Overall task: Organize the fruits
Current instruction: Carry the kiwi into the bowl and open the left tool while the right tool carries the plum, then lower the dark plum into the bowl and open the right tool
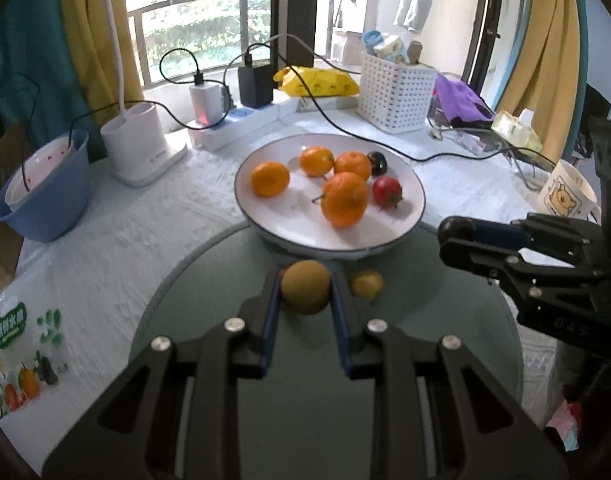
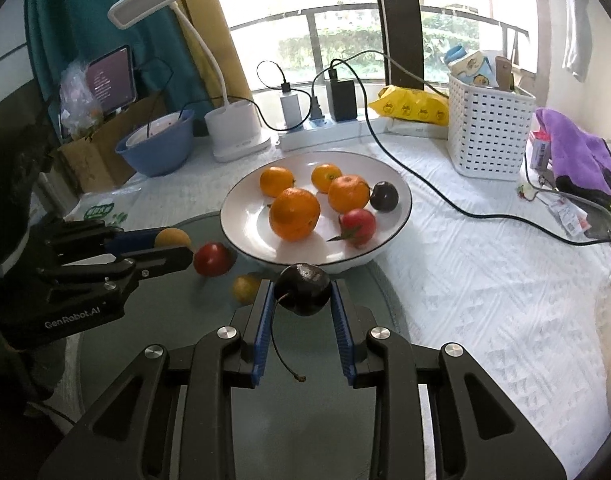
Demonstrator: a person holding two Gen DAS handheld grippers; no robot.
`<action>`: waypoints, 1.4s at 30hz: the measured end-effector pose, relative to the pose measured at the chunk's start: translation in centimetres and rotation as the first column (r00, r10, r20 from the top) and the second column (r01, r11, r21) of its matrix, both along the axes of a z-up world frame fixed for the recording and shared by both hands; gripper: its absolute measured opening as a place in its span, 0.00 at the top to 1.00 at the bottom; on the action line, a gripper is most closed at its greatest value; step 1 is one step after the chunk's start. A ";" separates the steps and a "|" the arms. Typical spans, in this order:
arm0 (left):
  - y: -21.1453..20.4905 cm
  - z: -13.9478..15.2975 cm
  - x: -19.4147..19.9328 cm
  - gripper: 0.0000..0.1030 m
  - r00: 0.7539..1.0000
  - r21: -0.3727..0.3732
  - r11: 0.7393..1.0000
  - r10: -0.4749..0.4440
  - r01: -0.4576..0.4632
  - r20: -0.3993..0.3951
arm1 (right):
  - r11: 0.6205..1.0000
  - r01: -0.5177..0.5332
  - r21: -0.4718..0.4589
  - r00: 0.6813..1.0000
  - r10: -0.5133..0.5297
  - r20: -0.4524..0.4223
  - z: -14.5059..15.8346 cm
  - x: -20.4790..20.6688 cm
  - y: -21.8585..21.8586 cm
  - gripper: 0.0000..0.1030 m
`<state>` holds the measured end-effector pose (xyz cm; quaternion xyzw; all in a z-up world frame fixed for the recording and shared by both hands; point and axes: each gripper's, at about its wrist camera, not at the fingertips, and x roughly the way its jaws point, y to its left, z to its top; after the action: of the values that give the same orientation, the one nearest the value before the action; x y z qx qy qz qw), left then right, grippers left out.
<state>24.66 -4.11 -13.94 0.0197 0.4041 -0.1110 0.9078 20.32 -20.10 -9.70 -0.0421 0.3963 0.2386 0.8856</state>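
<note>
— Where the glass disc [image 1: 209,280] meets the plate's rim, what in the left gripper [image 1: 305,300]?
— Clamped on a small yellow-brown fruit [image 1: 305,287], blue pads [image 1: 270,320] pressing both sides, held just short of the white plate [image 1: 415,208].
— And the right gripper [image 2: 301,300]?
— Closed on a dark cherry [image 2: 302,289] — stem dangling between the fingers, likewise just before the plate.
— On the plate already?
— Four oranges [image 2: 294,214], a red tomato-like fruit [image 2: 358,224] and another dark cherry [image 2: 384,196].
— Left on the glass?
— A red fruit [image 2: 212,259] and a small yellow one [image 2: 245,288], near the plate's front edge.
</note>
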 end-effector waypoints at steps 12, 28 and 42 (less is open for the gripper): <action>-0.2 0.6 2.1 0.75 1.000 0.001 1.000 -0.004 0.004 0.014 | 1.000 0.013 0.003 1.000 -0.013 0.010 0.6 1.7 -0.4 0.70; -0.2 -0.2 5.5 0.75 1.000 -0.011 1.000 0.004 -0.005 -0.008 | 1.000 0.028 -0.002 1.000 -0.028 -0.001 0.4 4.6 -0.8 0.70; 1.4 0.0 6.6 0.71 0.998 -0.025 0.997 0.070 -0.070 -0.005 | 1.000 0.018 -0.011 1.000 -0.018 0.004 0.4 6.2 -0.2 0.70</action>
<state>31.26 -2.73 -13.95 -0.0061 0.4051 -0.0842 0.9104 26.50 -20.26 -9.33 -0.0441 0.3963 0.2284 0.8882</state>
